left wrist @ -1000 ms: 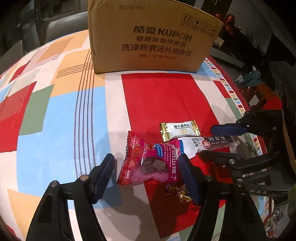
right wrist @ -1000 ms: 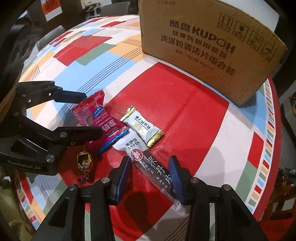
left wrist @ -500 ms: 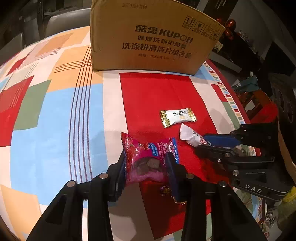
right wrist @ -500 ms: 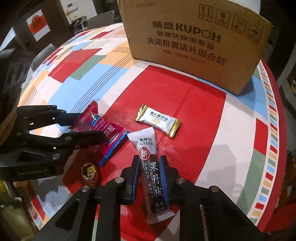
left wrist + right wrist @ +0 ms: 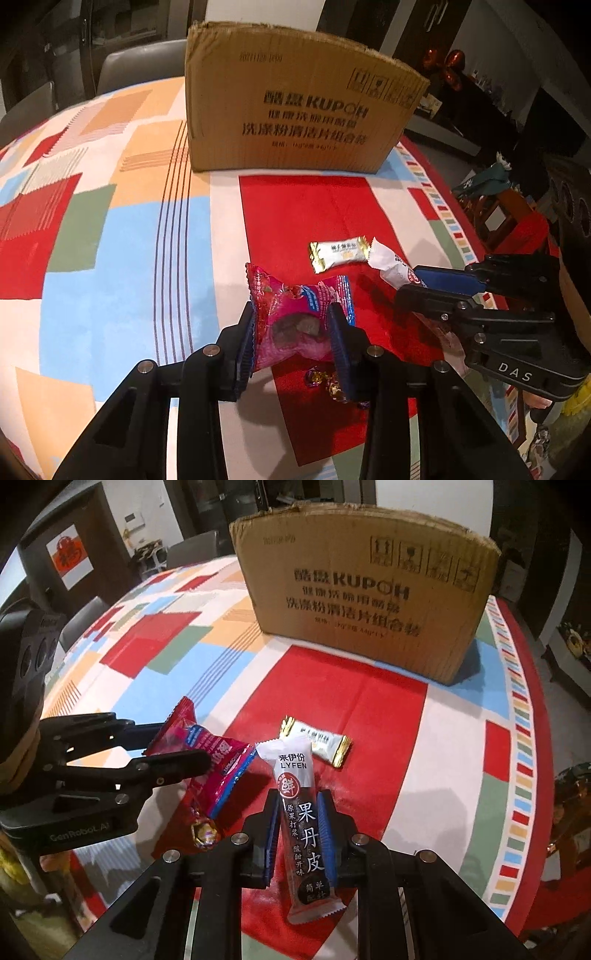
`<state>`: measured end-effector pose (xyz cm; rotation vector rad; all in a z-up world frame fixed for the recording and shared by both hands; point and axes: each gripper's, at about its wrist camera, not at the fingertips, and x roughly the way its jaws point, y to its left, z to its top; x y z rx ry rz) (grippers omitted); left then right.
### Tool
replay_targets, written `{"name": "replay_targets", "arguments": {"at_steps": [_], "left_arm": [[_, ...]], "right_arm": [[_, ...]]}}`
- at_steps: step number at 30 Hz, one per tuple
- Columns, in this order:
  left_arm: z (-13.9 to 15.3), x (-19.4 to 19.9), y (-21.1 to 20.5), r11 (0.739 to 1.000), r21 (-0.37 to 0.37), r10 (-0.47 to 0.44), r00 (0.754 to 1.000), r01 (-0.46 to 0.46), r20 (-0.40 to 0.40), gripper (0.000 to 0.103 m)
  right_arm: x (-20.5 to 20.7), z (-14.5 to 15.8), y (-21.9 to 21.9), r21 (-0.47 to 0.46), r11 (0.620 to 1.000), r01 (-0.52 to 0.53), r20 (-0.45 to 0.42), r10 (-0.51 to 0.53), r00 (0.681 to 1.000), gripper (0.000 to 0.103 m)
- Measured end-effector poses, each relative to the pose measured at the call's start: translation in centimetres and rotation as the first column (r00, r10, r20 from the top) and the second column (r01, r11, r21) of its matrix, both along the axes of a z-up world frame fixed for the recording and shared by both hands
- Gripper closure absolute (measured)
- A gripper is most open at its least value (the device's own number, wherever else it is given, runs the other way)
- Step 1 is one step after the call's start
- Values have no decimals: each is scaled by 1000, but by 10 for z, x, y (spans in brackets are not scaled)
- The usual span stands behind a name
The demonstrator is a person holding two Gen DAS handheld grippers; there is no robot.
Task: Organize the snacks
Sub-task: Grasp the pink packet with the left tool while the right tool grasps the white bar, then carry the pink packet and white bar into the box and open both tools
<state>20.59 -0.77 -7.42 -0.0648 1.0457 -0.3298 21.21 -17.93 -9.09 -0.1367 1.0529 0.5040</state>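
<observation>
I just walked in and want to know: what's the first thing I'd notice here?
Two grippers each pinch a snack above the colourful tablecloth: the left gripper squeezes a pink packet, and the right gripper clamps a long bar. Behind them stands a big cardboard box.

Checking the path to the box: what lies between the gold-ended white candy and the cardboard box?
Nothing: only bare red tablecloth lies between the white candy and the cardboard box, clearest in the right wrist view.

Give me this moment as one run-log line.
left tongs: shut on pink snack bag | right tongs: shut on white-and-dark snack bar | on tablecloth: gold-ended candy, foil sweet | cardboard box: behind
</observation>
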Motion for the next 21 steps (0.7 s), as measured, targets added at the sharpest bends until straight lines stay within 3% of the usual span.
{"name": "replay_targets", "arguments": {"at_steps": [21], "left_arm": [[93,21,-3,1000,25,0,973,-6,229,68]], "right_arm": [[16,85,-14,121,989,85,188,-106,976,82]]}}
